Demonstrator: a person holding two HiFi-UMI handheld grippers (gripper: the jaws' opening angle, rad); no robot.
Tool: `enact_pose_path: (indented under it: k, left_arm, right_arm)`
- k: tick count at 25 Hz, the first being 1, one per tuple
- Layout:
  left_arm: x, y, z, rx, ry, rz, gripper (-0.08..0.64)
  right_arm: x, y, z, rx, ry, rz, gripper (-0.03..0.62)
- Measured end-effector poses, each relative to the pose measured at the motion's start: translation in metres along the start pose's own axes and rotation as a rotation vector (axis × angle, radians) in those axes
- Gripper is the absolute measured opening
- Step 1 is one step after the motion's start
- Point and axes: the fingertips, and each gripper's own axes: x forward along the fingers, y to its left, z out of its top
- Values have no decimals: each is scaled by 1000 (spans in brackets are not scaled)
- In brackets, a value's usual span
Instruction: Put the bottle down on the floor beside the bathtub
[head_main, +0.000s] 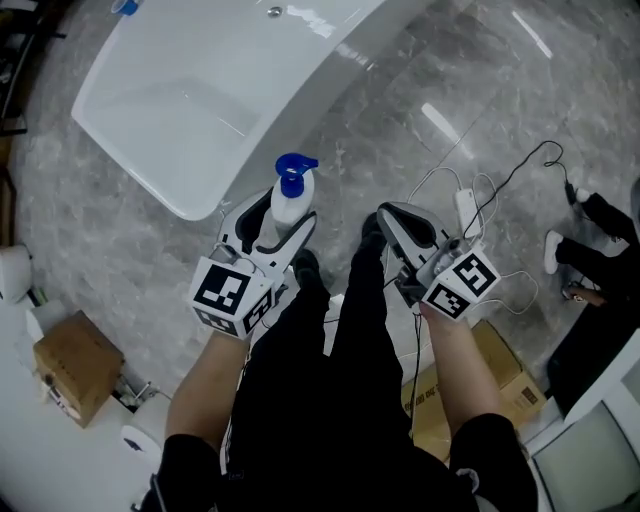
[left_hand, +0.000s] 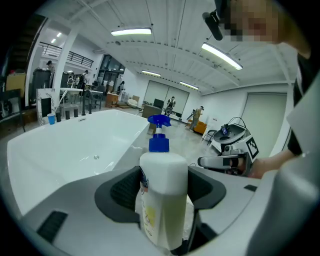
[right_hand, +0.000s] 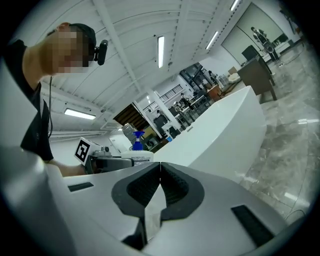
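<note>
Head view: the left gripper (head_main: 278, 222) pinches the white pump bottle (head_main: 290, 200) by its body, upright, over the grey floor (head_main: 400, 130) just beside the bathtub (head_main: 145, 150); the right gripper (head_main: 392, 222) hangs near it.

Left gripper view: both pads press the bottle's sides, blue pump uppermost; its top stands above the tub rim, so it seems not yet set down.

Right gripper view: the jaws are pressed together on nothing.

The carry to the floor looks to be the step in hand; next, the bottle's base must land flat beside the tub wall; then the left jaws spread.
</note>
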Motion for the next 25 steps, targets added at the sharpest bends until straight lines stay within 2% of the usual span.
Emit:
enact_pose_path:
  k: [5,10,13,16,21,25]
  left_arm:
    - [45,9,-45,6,46,-39,276]
    - [85,17,-105,1,111,-82,276]
    - [108,30,-134,14,112,-74,276]
    - [125,43,-166,-15,108,-47,276]
    - [163,63,-205,-45,88,-41,276]
    - [205,77,-228,-19,74,-79,276]
  right_arm:
    - [17,-30,-28,16,-5,6,28]
    - [41,-62,-80,102,-37,-15,28]
    - [54,-95,-102,153,-88,-47,28]
    - [63,-120,-119,184,-134,-61,29]
    - [77,-160,-151,98,-63,-46,29]
    - [88,-191,-173,-48,42,-16,29]
